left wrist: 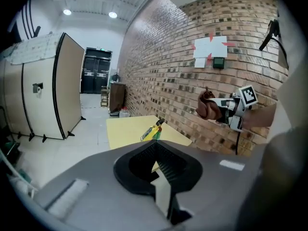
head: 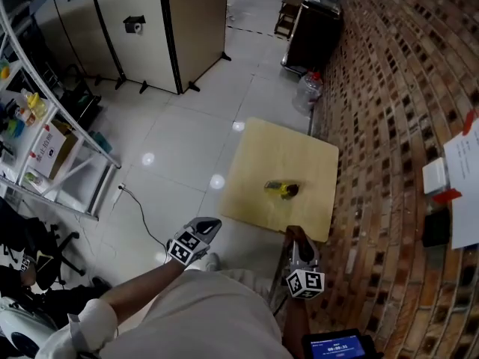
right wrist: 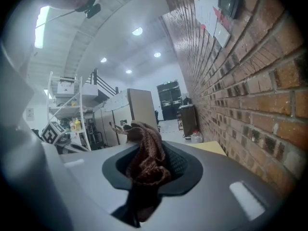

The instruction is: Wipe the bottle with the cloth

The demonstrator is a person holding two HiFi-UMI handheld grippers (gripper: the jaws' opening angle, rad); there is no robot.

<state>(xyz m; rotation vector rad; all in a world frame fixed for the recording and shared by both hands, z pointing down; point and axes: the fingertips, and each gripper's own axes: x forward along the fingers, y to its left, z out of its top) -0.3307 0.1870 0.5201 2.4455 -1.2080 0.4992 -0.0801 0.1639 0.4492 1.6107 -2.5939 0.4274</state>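
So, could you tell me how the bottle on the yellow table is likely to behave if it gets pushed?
The bottle lies on its side on the table, so a push across its length would probably roll it. It looks small against the table, so it is likely light and would slide or spin easily.

We count one yellow-and-green plastic bottle [head: 282, 189], one square pale wooden table [head: 258, 152] and one brown knitted cloth [right wrist: 147, 158]. We count two grey two-jaw grippers, the left gripper [head: 210, 224] and the right gripper [head: 295, 235]. We also count one dark cabinet [head: 314, 32] and one white metal shelf rack [head: 56, 152].
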